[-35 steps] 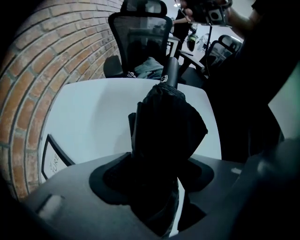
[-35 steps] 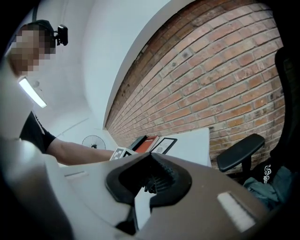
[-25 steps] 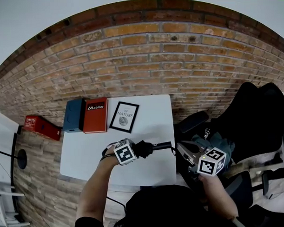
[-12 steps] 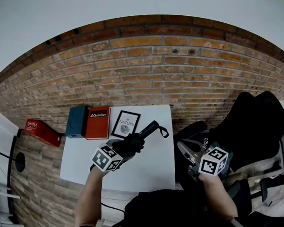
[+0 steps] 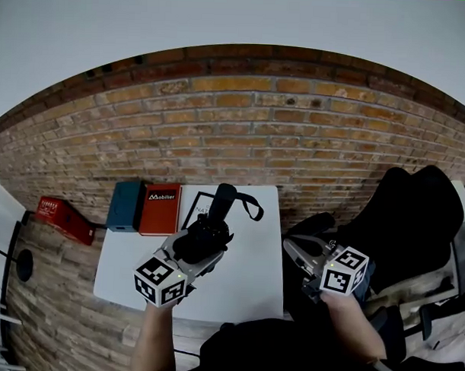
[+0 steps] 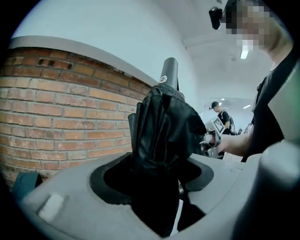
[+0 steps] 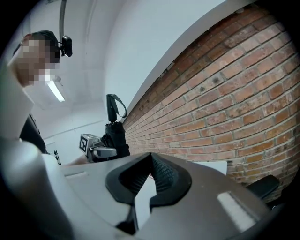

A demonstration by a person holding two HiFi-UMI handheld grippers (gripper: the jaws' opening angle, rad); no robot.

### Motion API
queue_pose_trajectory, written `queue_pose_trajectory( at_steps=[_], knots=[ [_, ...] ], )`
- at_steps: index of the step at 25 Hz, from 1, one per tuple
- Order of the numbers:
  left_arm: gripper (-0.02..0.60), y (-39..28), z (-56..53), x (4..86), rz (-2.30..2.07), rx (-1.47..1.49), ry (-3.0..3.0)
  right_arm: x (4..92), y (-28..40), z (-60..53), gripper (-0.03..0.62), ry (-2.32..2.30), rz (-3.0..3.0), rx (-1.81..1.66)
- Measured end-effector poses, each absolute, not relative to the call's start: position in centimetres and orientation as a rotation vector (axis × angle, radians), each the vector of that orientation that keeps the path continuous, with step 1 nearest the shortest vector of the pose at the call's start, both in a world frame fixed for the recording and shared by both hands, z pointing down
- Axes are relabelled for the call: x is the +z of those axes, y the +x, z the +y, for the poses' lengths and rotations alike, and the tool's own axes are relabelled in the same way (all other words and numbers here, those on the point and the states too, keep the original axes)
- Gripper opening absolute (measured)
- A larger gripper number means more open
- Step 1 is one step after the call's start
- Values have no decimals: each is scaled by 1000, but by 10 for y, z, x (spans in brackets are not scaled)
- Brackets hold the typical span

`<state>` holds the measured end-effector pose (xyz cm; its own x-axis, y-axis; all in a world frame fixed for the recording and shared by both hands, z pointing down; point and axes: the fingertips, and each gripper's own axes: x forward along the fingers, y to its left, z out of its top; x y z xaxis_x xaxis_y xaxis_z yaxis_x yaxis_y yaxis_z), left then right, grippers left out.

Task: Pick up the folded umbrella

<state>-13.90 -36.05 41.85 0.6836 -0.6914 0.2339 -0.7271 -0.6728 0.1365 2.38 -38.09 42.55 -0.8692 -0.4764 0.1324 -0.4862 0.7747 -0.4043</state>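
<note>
The folded black umbrella [image 5: 206,235] stands nearly upright above the white table [image 5: 252,284], handle end and wrist strap [image 5: 251,207] at the top. My left gripper [image 5: 201,247] is shut on its bunched fabric body, with the marker cube [image 5: 161,280] below. In the left gripper view the umbrella [image 6: 164,124] fills the space between the jaws of the left gripper [image 6: 154,165], and its handle [image 6: 169,72] pokes upward. My right gripper [image 5: 301,259] hovers off the table's right edge. In its own view the right gripper [image 7: 150,161] has its pads meeting, with nothing held, and the umbrella [image 7: 115,133] shows far off.
At the table's back stand a blue box [image 5: 127,205], a red book [image 5: 159,209] and a framed print [image 5: 193,208] partly hidden by the umbrella. A red box [image 5: 64,219] lies on the floor at left. A black chair [image 5: 414,218] stands at right, against the brick wall [image 5: 257,128].
The left gripper rose well above the table with the umbrella, swinging it from lying level to nearly upright. The right gripper lifted a little.
</note>
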Motion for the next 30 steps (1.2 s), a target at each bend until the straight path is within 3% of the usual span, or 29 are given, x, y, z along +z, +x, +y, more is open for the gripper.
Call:
queue_pose_trajectory(
  at_steps=[6, 30],
  knots=[
    [293, -141, -348, 382, -1171, -49, 2714, 406, 13, -372, 2, 768, -2985, 550],
    [293, -160, -357, 384, -1398, -74, 2610, 381, 35, -368, -2, 924, -3006, 311]
  ],
)
